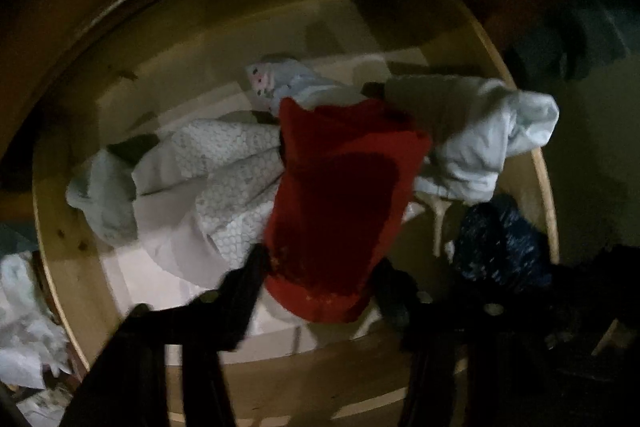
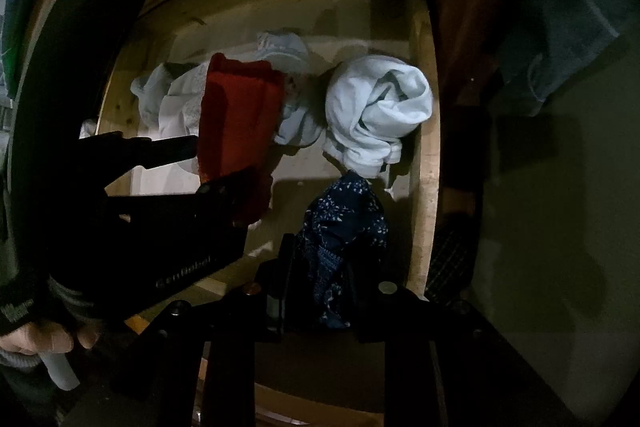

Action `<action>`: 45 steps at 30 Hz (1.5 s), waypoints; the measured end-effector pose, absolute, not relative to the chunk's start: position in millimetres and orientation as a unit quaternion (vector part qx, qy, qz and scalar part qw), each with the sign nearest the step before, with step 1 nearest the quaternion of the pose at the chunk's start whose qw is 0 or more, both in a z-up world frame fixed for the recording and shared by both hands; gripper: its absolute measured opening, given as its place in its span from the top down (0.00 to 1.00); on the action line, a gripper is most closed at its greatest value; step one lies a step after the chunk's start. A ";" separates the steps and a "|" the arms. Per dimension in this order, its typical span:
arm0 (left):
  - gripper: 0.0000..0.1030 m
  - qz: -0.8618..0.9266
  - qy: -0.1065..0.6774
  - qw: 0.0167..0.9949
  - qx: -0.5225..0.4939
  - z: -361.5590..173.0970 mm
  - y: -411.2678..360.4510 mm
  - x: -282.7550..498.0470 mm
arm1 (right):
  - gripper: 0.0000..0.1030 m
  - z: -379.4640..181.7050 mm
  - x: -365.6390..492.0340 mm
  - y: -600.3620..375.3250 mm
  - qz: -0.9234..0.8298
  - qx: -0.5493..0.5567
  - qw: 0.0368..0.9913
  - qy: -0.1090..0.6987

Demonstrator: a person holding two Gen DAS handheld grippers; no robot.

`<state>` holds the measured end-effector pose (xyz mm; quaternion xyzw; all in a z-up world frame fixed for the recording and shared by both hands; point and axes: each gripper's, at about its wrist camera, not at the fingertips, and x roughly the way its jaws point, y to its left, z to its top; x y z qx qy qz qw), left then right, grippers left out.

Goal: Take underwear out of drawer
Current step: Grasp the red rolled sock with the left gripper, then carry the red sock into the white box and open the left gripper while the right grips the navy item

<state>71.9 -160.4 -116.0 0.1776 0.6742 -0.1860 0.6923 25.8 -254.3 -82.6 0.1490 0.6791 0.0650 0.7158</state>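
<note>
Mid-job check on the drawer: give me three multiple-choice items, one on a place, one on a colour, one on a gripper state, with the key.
1. Where does the white bundled garment lie in the drawer?
A. against the drawer's right wall
B. on the floor outside
C. under the red one

2. What colour is the garment between the left gripper's fingers?
A. red
B. green
C. yellow

3. What is the right gripper doing?
A. hanging open and empty
B. shut on the dark blue patterned garment
C. shut on a white garment

Key: 1 A, it rests by the right wooden wall. 2 A, the red garment fills the gap. 3 B, the blue cloth is pinched between its fingers.
</note>
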 end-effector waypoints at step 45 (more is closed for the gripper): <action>0.74 -0.245 0.488 0.830 0.115 159.1 -37.1 21.1 | 0.80 -77.0 25.1 -247.9 0.047 0.144 0.742 0.653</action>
